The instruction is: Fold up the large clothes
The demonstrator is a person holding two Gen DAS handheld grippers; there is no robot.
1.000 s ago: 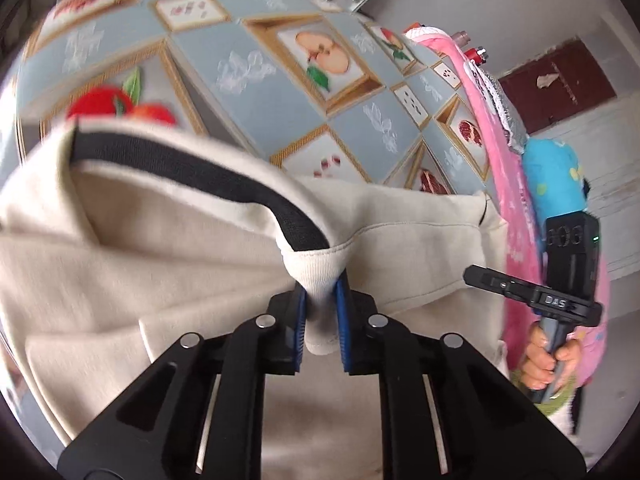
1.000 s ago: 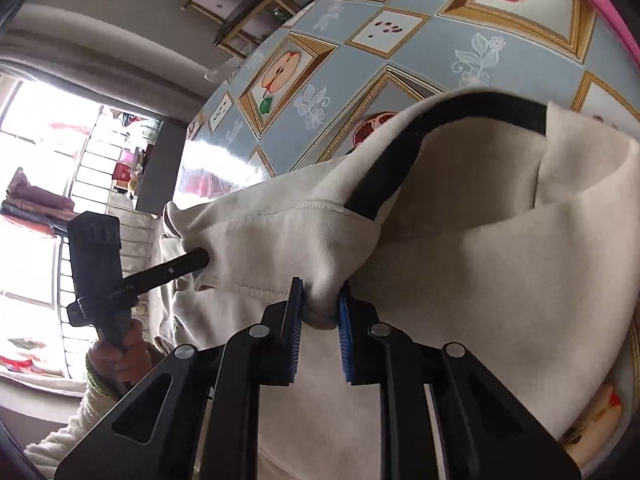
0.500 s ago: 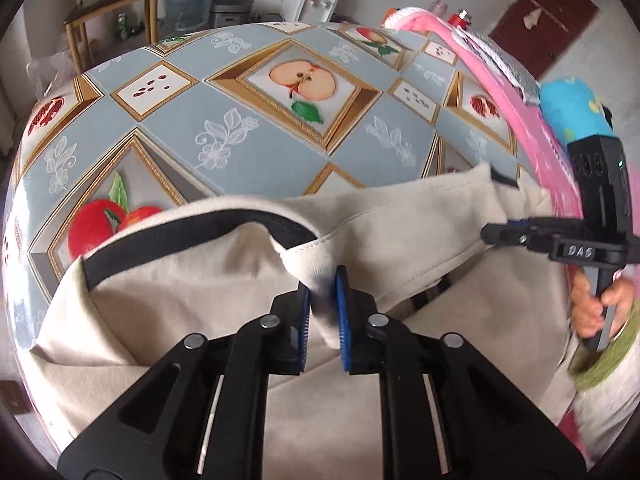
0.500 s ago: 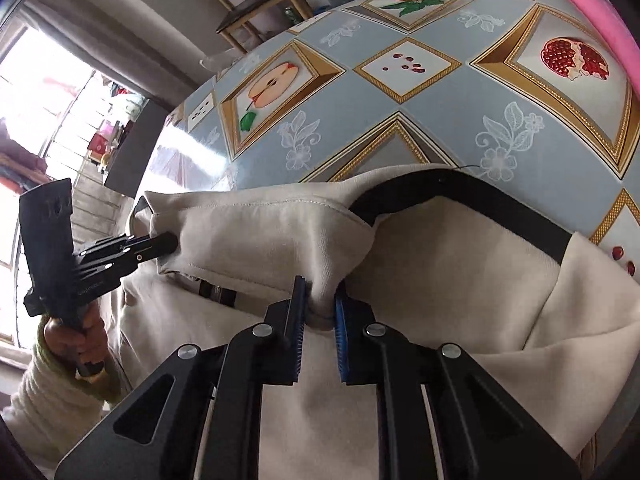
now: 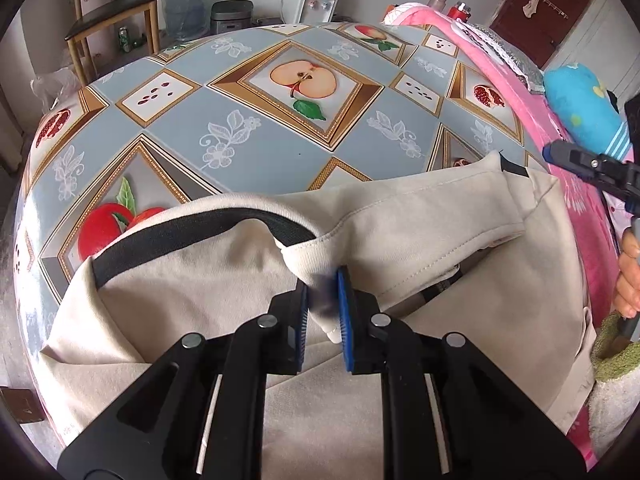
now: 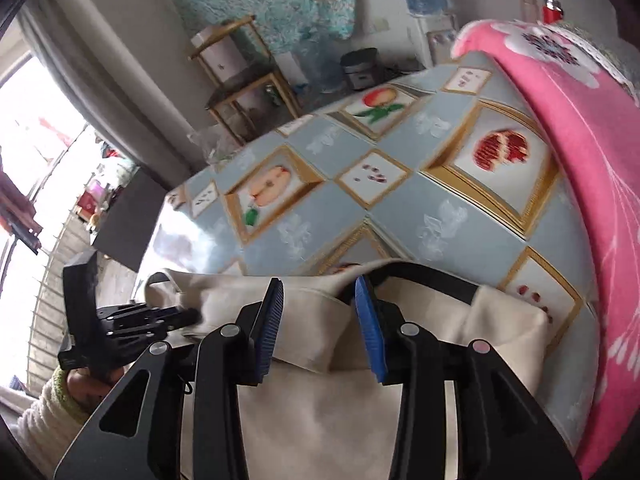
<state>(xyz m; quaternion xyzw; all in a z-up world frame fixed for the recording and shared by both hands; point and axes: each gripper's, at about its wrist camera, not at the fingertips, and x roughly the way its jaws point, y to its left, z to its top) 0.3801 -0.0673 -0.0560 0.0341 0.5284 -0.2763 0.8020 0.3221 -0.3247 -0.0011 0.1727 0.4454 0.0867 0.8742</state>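
A large cream garment (image 5: 440, 216) with a black collar band (image 5: 192, 232) lies on the near half of the table. My left gripper (image 5: 322, 300) is shut on a bunched fold of it just below the collar. In the right wrist view the garment (image 6: 320, 420) lies under my right gripper (image 6: 320, 316), whose jaws are opening. Its blue pads (image 6: 272, 320) stand apart above the folded edge and press on nothing. The left gripper (image 6: 188, 316) shows there at the garment's left corner. The right gripper (image 5: 560, 155) hangs off the garment's far right corner.
The table (image 5: 280, 136) wears a blue fruit-print oilcloth. A pink blanket (image 5: 552, 120) runs along its right side, with a blue plush toy (image 5: 580, 108) beyond. A wooden chair (image 5: 112, 12) and a water dispenser (image 5: 316, 0) stand behind the table.
My right gripper has let go of the cream fold, spread its jaws and risen. The left gripper keeps its hold, and the garment has sunk flatter onto the table.
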